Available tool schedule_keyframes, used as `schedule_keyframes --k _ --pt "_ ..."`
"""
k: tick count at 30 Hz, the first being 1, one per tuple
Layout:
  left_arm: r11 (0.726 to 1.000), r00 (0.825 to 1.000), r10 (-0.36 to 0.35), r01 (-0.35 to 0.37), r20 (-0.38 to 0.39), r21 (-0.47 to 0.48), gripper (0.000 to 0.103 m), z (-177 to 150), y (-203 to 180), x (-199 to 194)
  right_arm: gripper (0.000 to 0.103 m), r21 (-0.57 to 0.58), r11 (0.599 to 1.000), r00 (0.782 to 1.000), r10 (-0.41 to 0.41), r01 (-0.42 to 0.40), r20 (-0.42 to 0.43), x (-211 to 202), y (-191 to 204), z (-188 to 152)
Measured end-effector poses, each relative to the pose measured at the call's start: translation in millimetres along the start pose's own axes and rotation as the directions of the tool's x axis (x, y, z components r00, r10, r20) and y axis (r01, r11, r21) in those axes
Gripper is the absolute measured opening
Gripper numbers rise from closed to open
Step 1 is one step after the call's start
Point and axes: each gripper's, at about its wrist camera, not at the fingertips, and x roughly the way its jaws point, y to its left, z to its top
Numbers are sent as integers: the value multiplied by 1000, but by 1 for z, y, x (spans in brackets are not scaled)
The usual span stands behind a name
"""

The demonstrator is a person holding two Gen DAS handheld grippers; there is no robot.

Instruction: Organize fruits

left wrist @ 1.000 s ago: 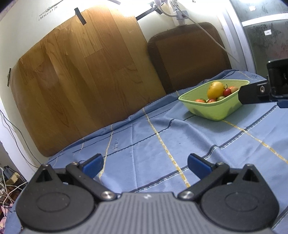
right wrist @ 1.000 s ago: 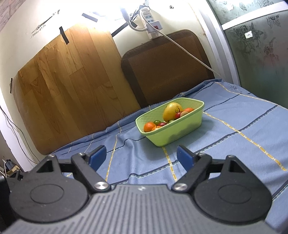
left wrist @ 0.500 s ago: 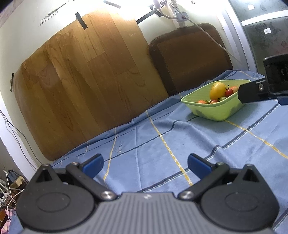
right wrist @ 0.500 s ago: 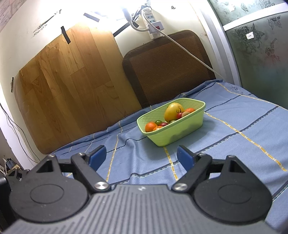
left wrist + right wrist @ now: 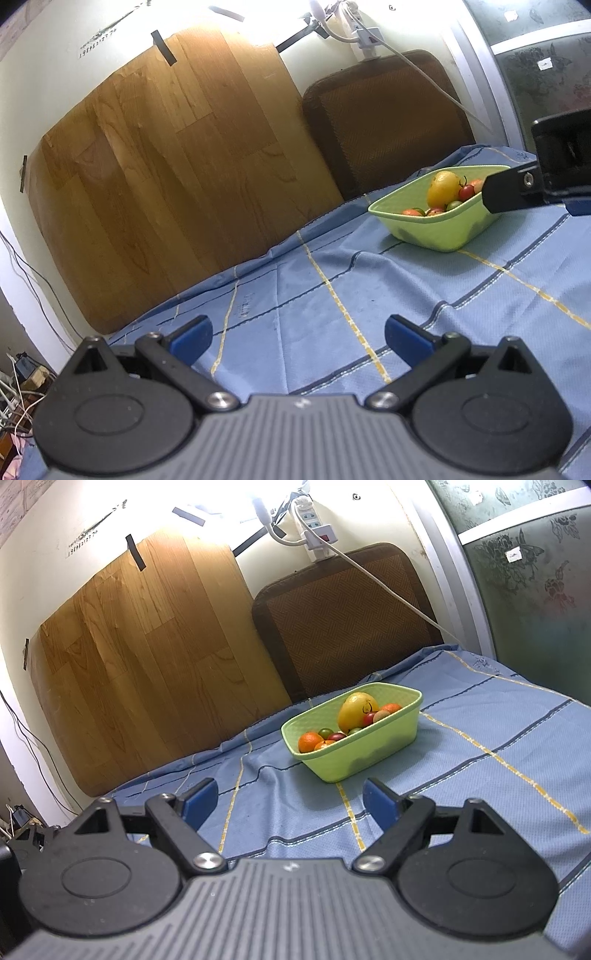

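Note:
A light green basket [image 5: 369, 755] [image 5: 436, 234] stands on the blue striped cloth [image 5: 480, 775] [image 5: 314, 302], holding a yellow mango [image 5: 357, 712] [image 5: 442, 186], oranges [image 5: 309, 741], small red tomatoes [image 5: 466, 191] and green fruits. My right gripper [image 5: 291, 801] is open and empty, a short way in front of the basket. Far to the basket's left, my left gripper [image 5: 297, 334] is open with nothing between its blue pads. In the left wrist view the right gripper's black body [image 5: 539, 177] covers the basket's right end.
A wooden board [image 5: 147, 664] and a brown woven cushion [image 5: 343, 624] lean against the back wall. A power strip [image 5: 314, 531] with a white cable hangs above. Cables and clutter [image 5: 18, 380] lie beyond the cloth's left edge. A patterned glass panel [image 5: 528, 590] stands at right.
The left wrist view has tilted slightly, so the basket sits a little lower and further right in it. The right wrist view is unchanged. Both grippers stayed open.

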Motion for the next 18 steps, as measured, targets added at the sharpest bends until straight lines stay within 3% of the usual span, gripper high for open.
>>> schedule_keyframes --k 18 --pt "1000 1000 -20 20 4 6 103 -1 -1 0 88 -2 1000 1000 0 0 1 -1 -2 1"
